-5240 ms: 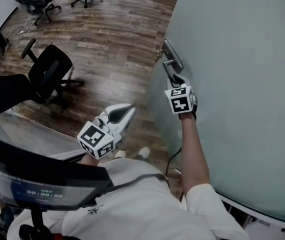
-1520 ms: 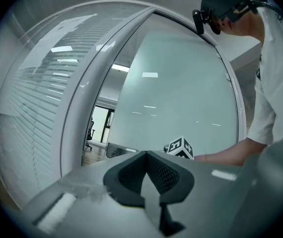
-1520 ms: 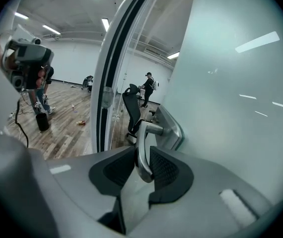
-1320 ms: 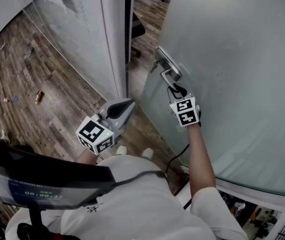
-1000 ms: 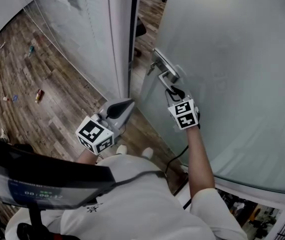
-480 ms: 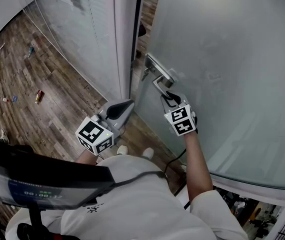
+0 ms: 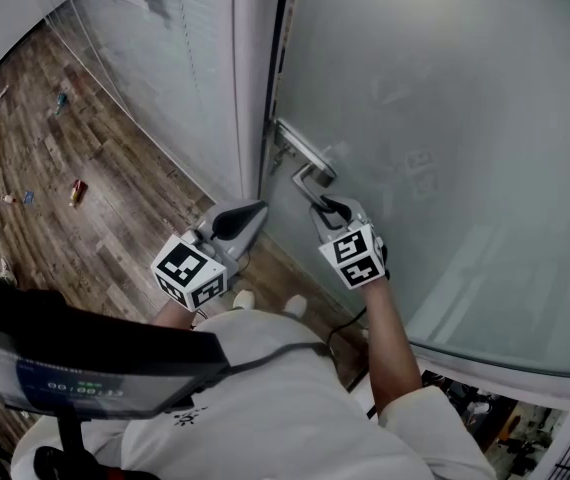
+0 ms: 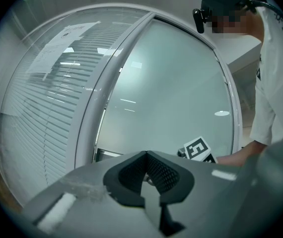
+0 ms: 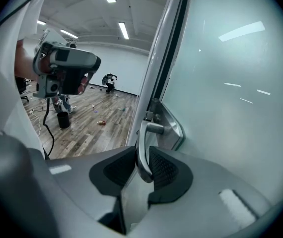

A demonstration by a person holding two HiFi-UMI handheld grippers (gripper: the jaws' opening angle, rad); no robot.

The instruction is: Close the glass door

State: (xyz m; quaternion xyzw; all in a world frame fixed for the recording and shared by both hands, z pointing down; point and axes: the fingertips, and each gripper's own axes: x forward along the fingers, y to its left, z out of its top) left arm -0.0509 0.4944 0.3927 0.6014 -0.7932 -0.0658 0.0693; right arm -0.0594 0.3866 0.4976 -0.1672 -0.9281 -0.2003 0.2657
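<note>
The frosted glass door [image 7: 445, 118] stands almost against the white door frame [image 7: 255, 68], with only a thin dark gap between them. Its metal lever handle [image 7: 307, 175] hangs from a steel plate [image 7: 303, 148] at the door's edge. My right gripper [image 7: 327, 208] is shut on the lever; in the right gripper view the handle [image 9: 140, 152] sits between the two black pads of the right gripper [image 9: 142, 158]. My left gripper [image 7: 253, 211] hangs lower left, shut and holding nothing, short of the door. In the left gripper view, the left gripper [image 8: 145, 155] faces the door [image 8: 171, 98].
A glass wall with white blinds [image 7: 165, 38] runs left of the frame. Wood floor [image 7: 55, 158] with small bits of litter [image 7: 78, 188] lies beyond it. A black screen [image 7: 85, 368] hangs on the person's chest at lower left. A cable [image 7: 350, 320] trails under the right arm.
The door has swung left toward the frame, and the gap that showed the room beyond has narrowed to a slit. My right gripper moved left with the handle. The left gripper stayed put.
</note>
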